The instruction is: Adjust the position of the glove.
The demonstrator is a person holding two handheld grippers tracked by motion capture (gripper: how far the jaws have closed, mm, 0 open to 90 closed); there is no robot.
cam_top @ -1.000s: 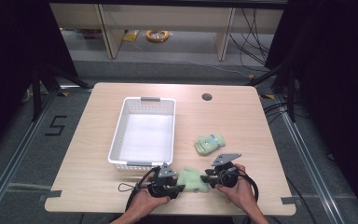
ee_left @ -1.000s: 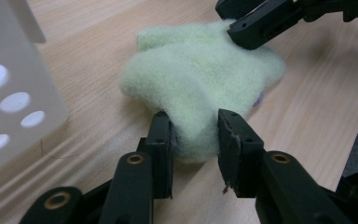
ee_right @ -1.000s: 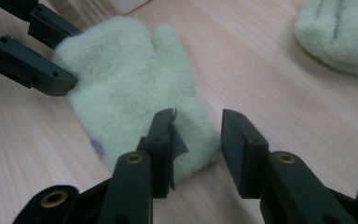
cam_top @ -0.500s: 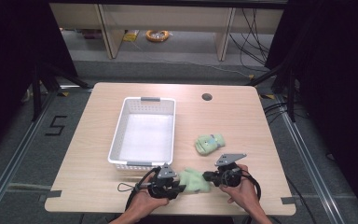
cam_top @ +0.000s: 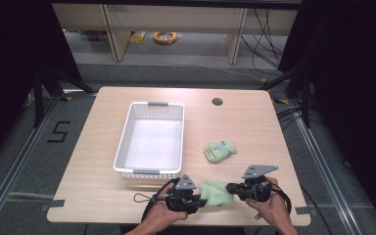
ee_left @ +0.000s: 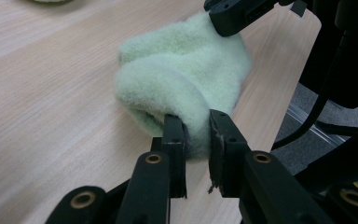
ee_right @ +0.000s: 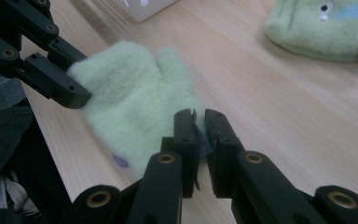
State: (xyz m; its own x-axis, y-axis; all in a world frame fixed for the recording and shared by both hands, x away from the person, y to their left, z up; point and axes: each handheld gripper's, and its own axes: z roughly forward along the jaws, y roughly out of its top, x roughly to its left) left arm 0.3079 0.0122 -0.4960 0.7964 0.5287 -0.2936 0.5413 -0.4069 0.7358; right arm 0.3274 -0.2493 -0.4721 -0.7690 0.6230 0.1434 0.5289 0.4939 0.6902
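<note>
A pale green fleece mitten [cam_top: 216, 192] hangs between my two grippers near the table's front edge. My left gripper [cam_top: 201, 197] is shut on its cuff end; its jaws have just closed there, and in the left gripper view the pads [ee_left: 175, 135] pinch a fold of the mitten [ee_left: 182, 79]. My right gripper [cam_top: 231, 187] is shut on the other end, where the right gripper view has its jaws squeezing the mitten [ee_right: 135, 98] by its edge. A second green mitten [cam_top: 220, 151] with a face on it lies flat farther back on the table.
A white plastic basket [cam_top: 122, 149], with nothing in it, stands left of centre on the wooden table [cam_top: 254, 127]. A round cable hole [cam_top: 217, 102] sits near the far edge. The second mitten [ee_right: 326, 28] lies just beyond the right gripper.
Both grippers have closed on the mitten. The right hand has drawn away to the right and slightly up, and the mitten now stretches out between the two grippers.
</note>
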